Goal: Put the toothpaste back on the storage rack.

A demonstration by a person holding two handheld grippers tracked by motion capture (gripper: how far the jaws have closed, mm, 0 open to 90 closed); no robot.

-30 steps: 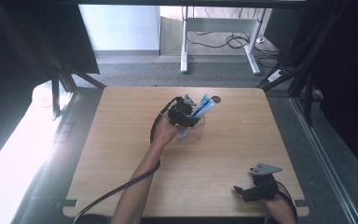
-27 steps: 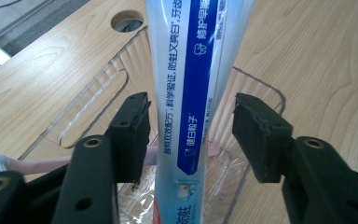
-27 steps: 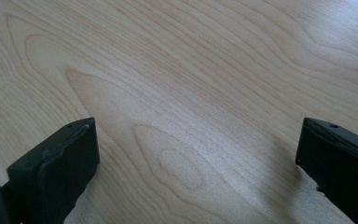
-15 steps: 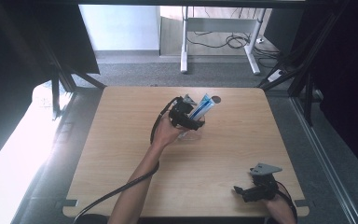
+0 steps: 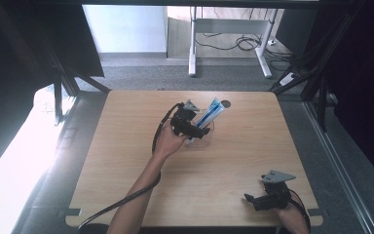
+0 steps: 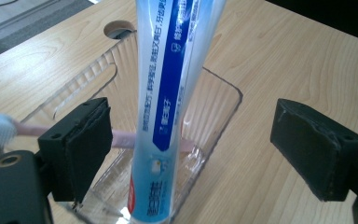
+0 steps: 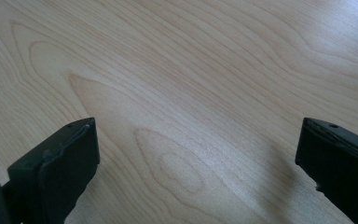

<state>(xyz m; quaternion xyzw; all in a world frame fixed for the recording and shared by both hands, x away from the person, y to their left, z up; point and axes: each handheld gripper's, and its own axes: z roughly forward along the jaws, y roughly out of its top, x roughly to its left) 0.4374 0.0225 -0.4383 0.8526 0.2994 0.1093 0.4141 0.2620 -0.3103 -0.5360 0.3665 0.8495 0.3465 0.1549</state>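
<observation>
Toothpaste tube (image 6: pixel 172 93) blue/white, upright in clear tray (image 6: pixel 214 107)

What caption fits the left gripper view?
Open left gripper straddling a blue-and-white toothpaste tube standing in a clear plastic tray.

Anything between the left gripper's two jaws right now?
Yes. In the left gripper view, the toothpaste tube stands between the open jaws of the left gripper, touching neither, its base in the clear tray with a pink toothbrush behind it.

One toothpaste tube (image 6: pixel 175 93), one pink toothbrush (image 6: pixel 121 138), one clear plastic tray (image 6: pixel 214 100) near the table's (image 5: pixel 126 161) twelve o'clock edge; two grippers, apparently nothing else loose.
</observation>
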